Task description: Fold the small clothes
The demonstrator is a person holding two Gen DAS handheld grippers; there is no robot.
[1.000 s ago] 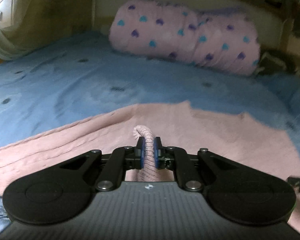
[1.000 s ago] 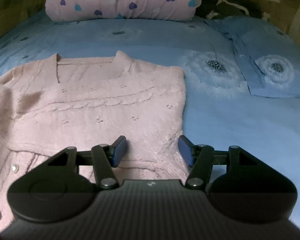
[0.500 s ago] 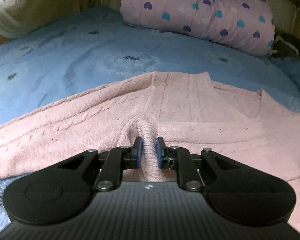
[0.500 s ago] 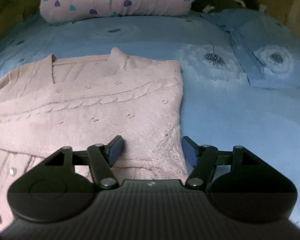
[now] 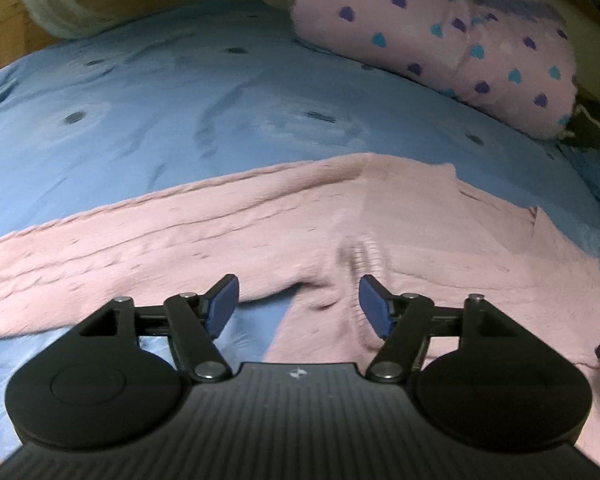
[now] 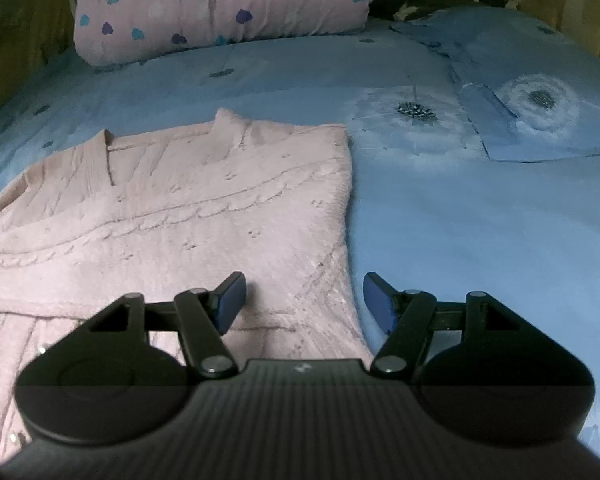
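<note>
my left claw [image 5: 298,304] has just been opening, so the pinched fold of the pink cardigan [image 5: 340,240] it held a second ago is loose and nothing's gripped, and my right claw [image 6: 304,300] hangs wide over the hem. cardigan's mid-bed on the blue sheet [image 6: 480,220], toward the heart-print pillow [image 6: 220,0]. worry: the dropped sleeve could slump and undo the fold.

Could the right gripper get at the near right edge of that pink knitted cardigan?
Probably yes. The right gripper is open, and the pink knitted cardigan has its edge lying flat on the blue bedsheet between the fingers, with nothing covering it.
</note>
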